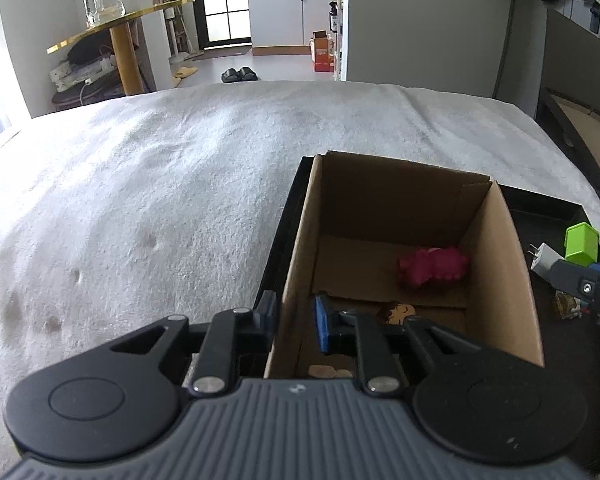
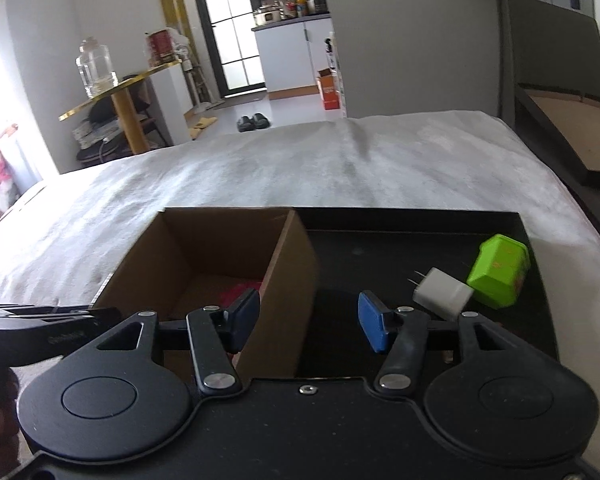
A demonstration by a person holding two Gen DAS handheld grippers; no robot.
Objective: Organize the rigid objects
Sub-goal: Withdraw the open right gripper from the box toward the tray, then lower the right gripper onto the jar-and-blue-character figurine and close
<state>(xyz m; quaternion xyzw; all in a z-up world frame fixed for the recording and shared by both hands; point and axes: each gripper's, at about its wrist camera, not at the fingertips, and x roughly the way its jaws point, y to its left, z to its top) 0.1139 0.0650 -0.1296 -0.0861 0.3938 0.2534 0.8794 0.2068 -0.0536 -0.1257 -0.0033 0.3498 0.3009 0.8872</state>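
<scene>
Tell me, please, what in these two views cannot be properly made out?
- Small brown-haired figure in the brown cardboard box: left wrist view, partly behind the left claw.
- Pink toy: right wrist view shows only a red sliver behind the box wall.
- Small object on the black tray: left view, blurred, overlapped by the right claw.

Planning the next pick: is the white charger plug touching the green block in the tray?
Cannot tell. In the right wrist view the white charger plug overlaps the green block edge with no visible gap, but contact isn't plain.

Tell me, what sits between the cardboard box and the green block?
A white plug on the black tray, touching the green block, well right of the box; right wrist view.
</scene>
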